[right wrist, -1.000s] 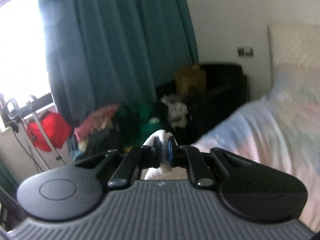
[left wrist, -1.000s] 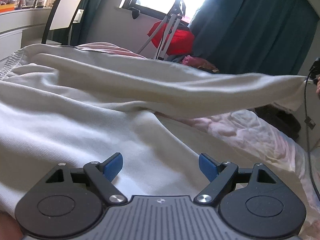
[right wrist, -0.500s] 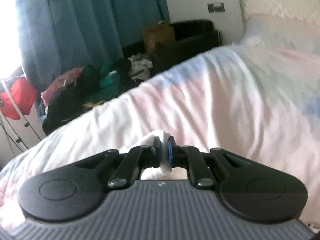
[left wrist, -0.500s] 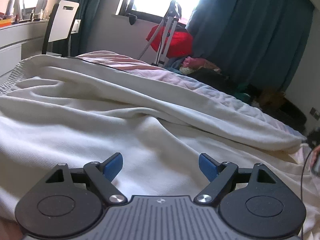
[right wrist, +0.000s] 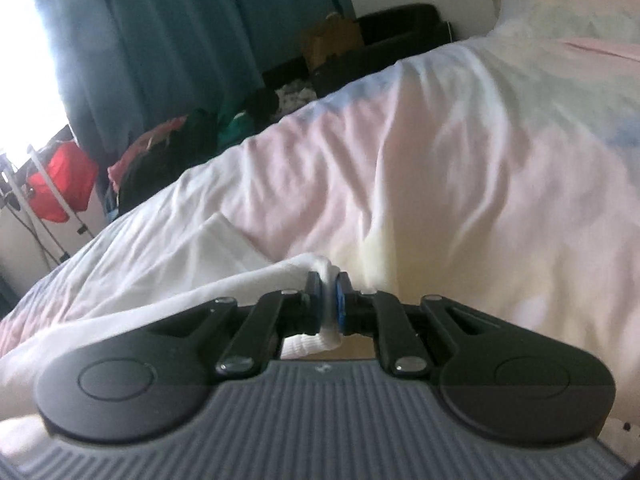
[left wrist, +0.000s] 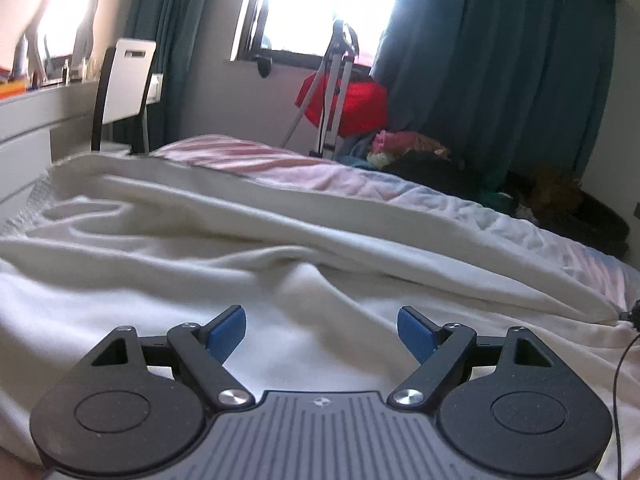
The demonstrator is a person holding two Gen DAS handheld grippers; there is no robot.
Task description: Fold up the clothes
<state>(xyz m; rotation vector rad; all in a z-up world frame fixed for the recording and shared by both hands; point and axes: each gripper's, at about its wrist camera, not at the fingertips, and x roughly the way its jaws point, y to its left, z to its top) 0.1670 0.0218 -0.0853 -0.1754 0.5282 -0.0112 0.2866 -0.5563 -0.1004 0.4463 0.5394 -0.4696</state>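
Garment | cream knit, spread rumpled on bed | soft, light, floppy, prob sags if held 1 pt; grab at edges/corners | L gripper wide, empty, low over garment | R gripper clamped on garment edge, just above bed

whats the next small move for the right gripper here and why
Probably open the right gripper and let go. Its jaws are shut on the end of the cream garment, which lies low across the bed, seemingly already laid down. The left gripper is open over the cloth, holding nothing.
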